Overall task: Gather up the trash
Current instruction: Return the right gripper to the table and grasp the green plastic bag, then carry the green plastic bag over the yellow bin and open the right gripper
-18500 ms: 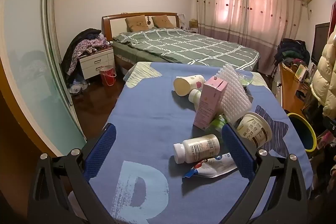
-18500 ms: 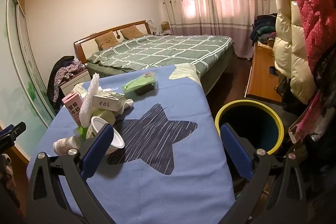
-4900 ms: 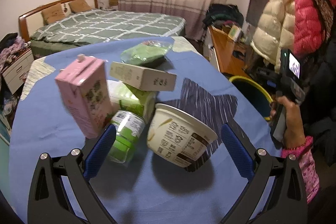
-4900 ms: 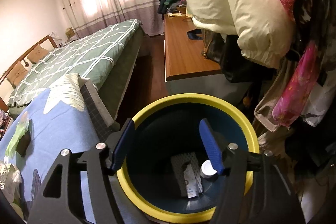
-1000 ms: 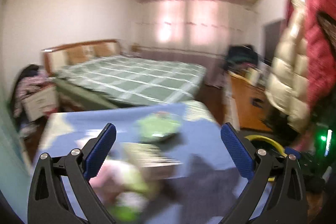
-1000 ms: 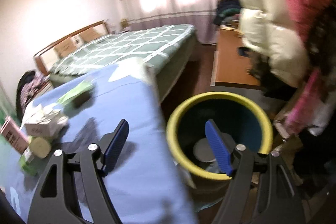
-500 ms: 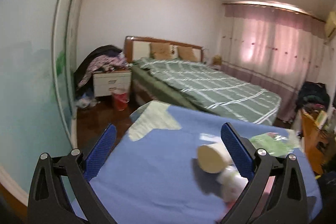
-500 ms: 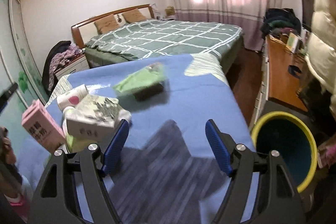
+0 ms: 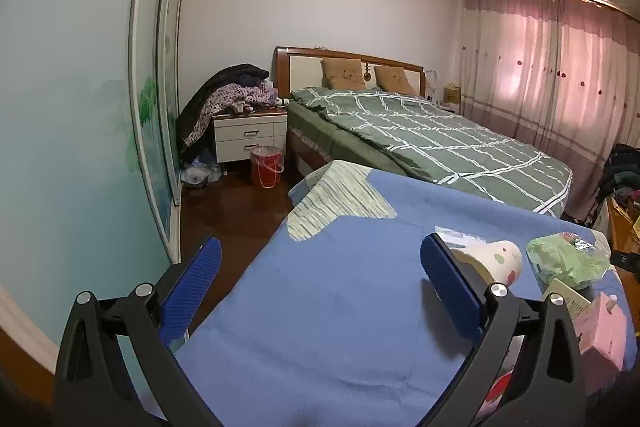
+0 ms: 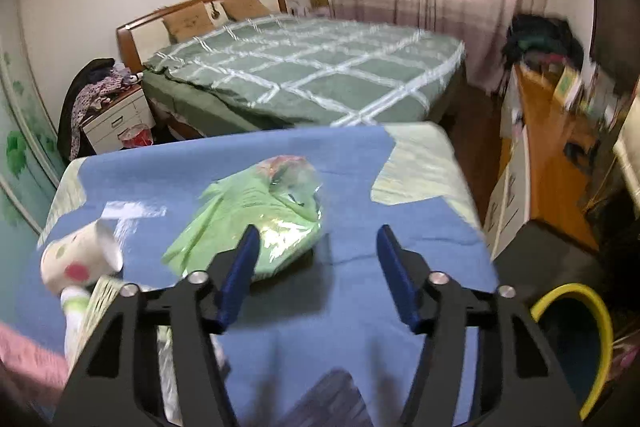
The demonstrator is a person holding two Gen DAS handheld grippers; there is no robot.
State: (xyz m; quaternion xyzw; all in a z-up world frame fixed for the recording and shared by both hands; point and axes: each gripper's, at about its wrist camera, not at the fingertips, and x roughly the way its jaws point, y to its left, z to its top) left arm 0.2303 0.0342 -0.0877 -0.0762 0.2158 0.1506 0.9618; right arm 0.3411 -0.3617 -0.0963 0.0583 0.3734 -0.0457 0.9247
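You're bringing your right gripper (image 10: 316,267) in over the green bag (image 10: 256,219), jaws closing on nothing yet, probably to bin it in the yellow-rimmed bin (image 10: 576,343) beside the table, while your left gripper (image 9: 320,283) is hanging open, empty.

Desk (image 9: 340,327) covered in matt blue cloth, slightly fuzzy. Left hand-held gripper (image 9: 320,291): matt black plastic arms, rough blue textured pads, shiny metal screws. Just beyond the right hand-held gripper (image 10: 316,267), glossy crinkled green plastic bag (image 10: 260,215). To its left, smooth matt paper cup (image 10: 80,259). Bin (image 10: 592,339) at its right, glossy yellow plastic rim.
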